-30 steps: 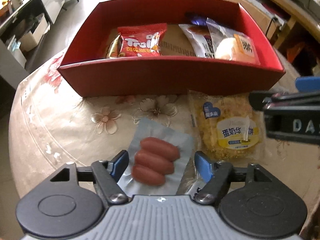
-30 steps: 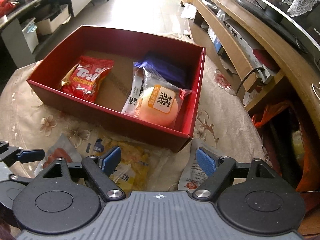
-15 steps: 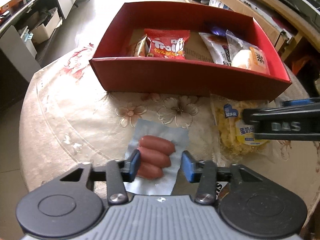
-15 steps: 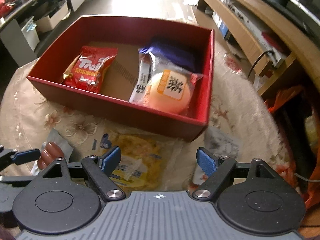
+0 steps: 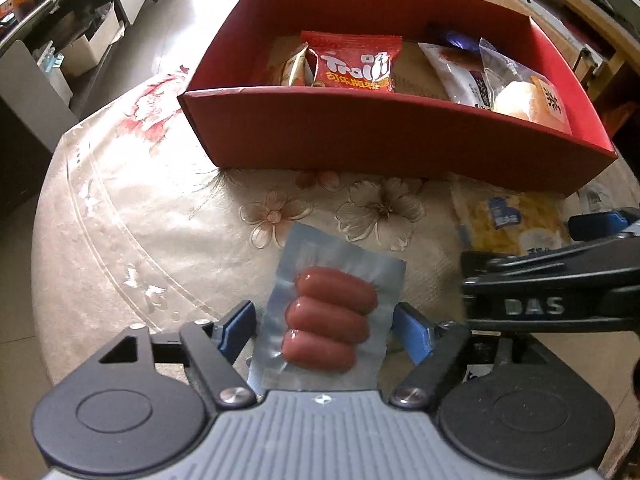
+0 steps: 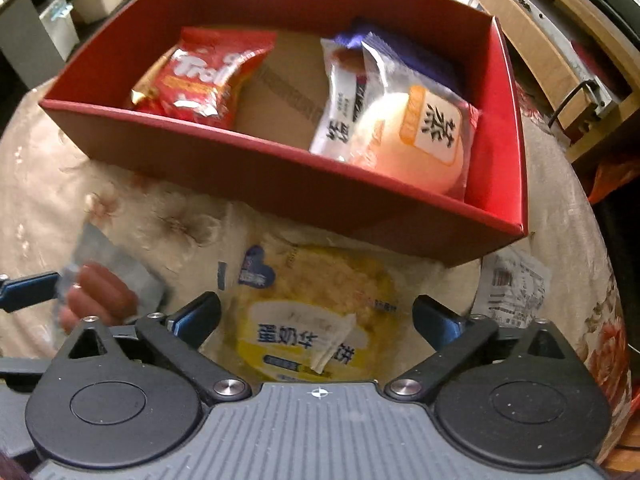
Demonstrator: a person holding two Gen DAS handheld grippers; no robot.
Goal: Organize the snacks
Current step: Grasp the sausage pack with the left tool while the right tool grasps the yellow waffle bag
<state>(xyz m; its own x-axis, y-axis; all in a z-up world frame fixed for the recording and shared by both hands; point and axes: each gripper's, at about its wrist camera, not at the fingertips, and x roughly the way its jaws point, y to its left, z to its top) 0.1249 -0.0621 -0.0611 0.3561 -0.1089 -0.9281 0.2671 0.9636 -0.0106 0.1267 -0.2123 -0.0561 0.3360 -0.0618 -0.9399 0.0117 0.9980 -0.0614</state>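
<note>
Clear sausage pack between left gripper pads, untouched | jaws just reopened, apart | 3 sausages crosswise, pack lengthwise toward red box

A round table has a cream cloth with flowers on it. A big red box sits on the far side. In front of the box lie 3 packs: a clear pack of 3 sausages, a yellow snack bag, and a small white packet by the box corner.
</note>
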